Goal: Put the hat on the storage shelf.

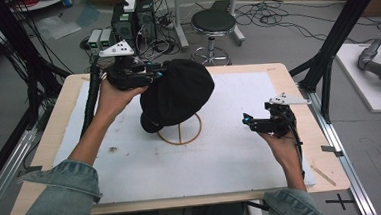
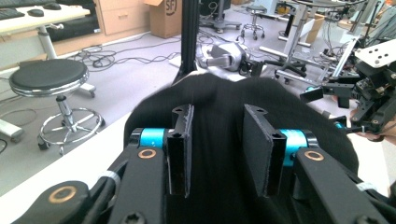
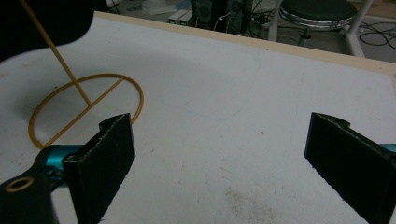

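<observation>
Hat (image 1: 178,98) sitting on stand (image 1: 180,133), touching left gripper (image 2: 217,149), jaws parted, not pinching; right gripper (image 3: 219,154) waiting well apart, jaws wide.

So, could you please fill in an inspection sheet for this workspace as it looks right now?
Surface: white foam sheet on a wooden table, scuffed with small dark marks.
Job's things: black fabric cap sitting on a yellow wire ring stand.
Clutter: nothing seen.
Grippers: left hand-held gripper at the cap, jaws apart, fabric between them; right hand-held gripper wide open over bare sheet.
Cables: black cable trailing from the left one.
Surroundings: black round stool, floor wiring.
</observation>
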Available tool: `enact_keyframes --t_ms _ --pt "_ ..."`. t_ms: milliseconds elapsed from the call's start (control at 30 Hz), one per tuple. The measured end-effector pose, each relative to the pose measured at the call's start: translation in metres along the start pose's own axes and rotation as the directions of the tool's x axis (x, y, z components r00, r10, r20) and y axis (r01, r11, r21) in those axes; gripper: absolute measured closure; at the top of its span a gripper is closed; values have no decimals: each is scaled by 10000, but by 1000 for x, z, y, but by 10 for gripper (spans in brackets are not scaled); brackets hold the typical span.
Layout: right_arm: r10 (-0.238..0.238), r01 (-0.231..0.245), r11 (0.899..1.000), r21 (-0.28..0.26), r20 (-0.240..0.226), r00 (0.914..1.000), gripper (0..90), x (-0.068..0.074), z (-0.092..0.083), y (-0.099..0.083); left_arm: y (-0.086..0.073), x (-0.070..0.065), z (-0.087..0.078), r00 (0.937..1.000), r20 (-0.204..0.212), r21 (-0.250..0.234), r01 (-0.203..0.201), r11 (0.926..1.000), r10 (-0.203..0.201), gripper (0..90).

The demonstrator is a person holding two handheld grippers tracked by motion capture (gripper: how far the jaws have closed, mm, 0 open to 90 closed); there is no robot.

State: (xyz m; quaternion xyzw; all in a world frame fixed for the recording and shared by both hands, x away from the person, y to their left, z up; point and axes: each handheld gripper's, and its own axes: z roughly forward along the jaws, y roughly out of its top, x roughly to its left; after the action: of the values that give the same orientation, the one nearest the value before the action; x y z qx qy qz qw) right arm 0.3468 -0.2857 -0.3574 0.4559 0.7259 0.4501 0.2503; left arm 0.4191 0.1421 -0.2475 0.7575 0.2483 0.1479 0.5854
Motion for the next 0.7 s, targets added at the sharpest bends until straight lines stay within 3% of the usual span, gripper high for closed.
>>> enact_keyframes --t_ms 233,433,700 --pt "37 -37 10000 -26 -37 10000 82 0 -1 0 -2 3 -9 9999 -154 -187 31 9998 -34 571" --pt "15 -15 10000 -10 -21 10000 82 0 -1 -1 -13 13 -25 9974 -678 -359 232 9991 -256 505" --pt "32 -32 10000 40 26 10000 82 -1 -3 -3 -30 25 -47 9866 -1545 -397 473 9981 -529 443"
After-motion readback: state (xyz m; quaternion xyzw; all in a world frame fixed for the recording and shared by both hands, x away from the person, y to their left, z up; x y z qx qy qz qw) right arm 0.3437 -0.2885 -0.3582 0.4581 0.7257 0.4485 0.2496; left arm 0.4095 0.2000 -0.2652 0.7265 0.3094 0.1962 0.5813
